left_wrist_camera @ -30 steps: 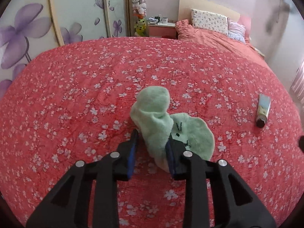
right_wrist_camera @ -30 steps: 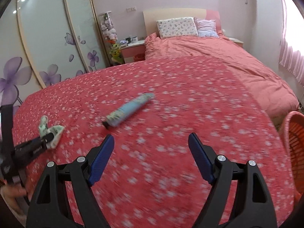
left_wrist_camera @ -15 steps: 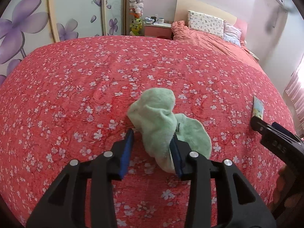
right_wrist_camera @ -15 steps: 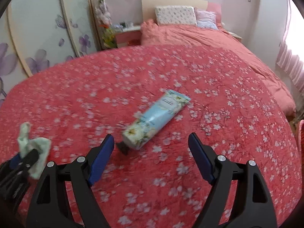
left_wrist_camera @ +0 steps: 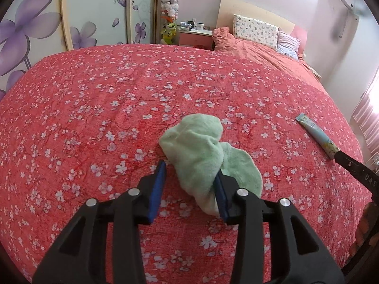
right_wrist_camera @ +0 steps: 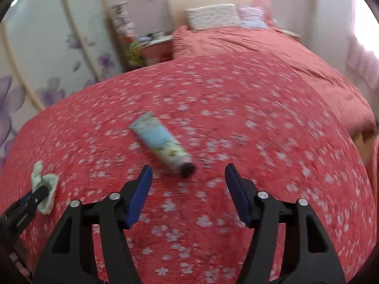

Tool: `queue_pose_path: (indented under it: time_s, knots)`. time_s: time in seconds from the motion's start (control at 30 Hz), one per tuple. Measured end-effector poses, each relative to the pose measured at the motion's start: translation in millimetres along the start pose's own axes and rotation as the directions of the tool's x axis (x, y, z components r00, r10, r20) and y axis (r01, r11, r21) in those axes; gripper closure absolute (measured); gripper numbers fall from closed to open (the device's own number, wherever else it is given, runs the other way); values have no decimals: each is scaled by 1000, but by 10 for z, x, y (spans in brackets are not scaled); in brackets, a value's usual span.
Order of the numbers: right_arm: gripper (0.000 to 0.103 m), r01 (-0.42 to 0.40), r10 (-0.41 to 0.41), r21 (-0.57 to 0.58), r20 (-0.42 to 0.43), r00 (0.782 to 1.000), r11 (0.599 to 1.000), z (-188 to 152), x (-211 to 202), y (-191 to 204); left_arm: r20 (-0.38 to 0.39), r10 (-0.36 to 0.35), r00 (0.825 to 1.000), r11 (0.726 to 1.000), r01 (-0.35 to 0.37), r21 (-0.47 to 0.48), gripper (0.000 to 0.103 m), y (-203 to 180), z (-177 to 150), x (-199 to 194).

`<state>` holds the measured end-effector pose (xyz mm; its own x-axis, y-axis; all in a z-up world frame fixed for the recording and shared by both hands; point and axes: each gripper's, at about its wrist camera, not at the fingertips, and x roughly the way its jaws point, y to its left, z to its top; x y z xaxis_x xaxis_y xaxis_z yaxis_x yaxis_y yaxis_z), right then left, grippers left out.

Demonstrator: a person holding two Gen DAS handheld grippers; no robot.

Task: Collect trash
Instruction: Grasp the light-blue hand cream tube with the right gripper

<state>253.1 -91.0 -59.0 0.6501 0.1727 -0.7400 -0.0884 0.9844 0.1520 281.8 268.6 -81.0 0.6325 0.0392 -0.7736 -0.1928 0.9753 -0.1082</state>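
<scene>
A crumpled light-green cloth (left_wrist_camera: 201, 146) lies on the red flowered bedspread (left_wrist_camera: 94, 118). My left gripper (left_wrist_camera: 189, 170) stands open around the cloth's near end: the right pad touches it and the left pad is clear of it. A pale blue tube (right_wrist_camera: 161, 142) with a dark cap lies further right, its cap just ahead of my right gripper (right_wrist_camera: 188, 168). The right jaws are closing, with nothing pressed between them. The left wrist view shows the tube (left_wrist_camera: 317, 135) with a right fingertip (left_wrist_camera: 348, 163) at its cap. In the blurred right wrist view, the cloth (right_wrist_camera: 45, 182) is at far left.
The bedspread runs back to a pink duvet (left_wrist_camera: 255, 49) and pillows (left_wrist_camera: 255, 30) at the headboard. A nightstand (left_wrist_camera: 194, 37) and flowered wardrobe doors (left_wrist_camera: 35, 35) stand behind on the left. A person's hand (left_wrist_camera: 364, 224) shows at the right edge.
The left jaws widened, so the left pad came off the green cloth. The right gripper moved in on the tube, whose cap now lies at its fingertips, and its jaws narrowed.
</scene>
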Motion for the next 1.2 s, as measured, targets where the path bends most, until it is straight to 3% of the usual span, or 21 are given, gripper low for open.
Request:
queue_pose_path:
  time_s: [0.23,0.43,0.77,0.97,1.0,1.1,1.2]
  knots:
    - [43,32,-33,-157,-7,999,987,90,178,207,-1,3,1000,1000,-3,2,64,1,1,-2]
    - [72,-10,0,-165,-58,998,986,165,282,175,-1,4,1000,1000,-4,4,64,7,4,-6]
    - [73,3,-11,-169,-47,999,986,162,308,271,-2,6,1000,1000,-6,6,64,-8,5,-5]
    - [76,-4,-5,-176,-50,999,984,199,326,263,-4,23,1000,999,-23,39,57,-96,15,5]
    - [76,-9,1,-168,-51,999,986,184,302,234,-3,19,1000,999,-19,38,60,-102,16,2]
    - [76,-22,15,-142,-50,999,990,118,208,110,-1,1,1000,1000,-1,24,81,-93,23,1]
    - [76,-23,18,-113,-40,999,993,42,100,-20,1,-29,1000,1000,29,4,91,-68,13,-5]
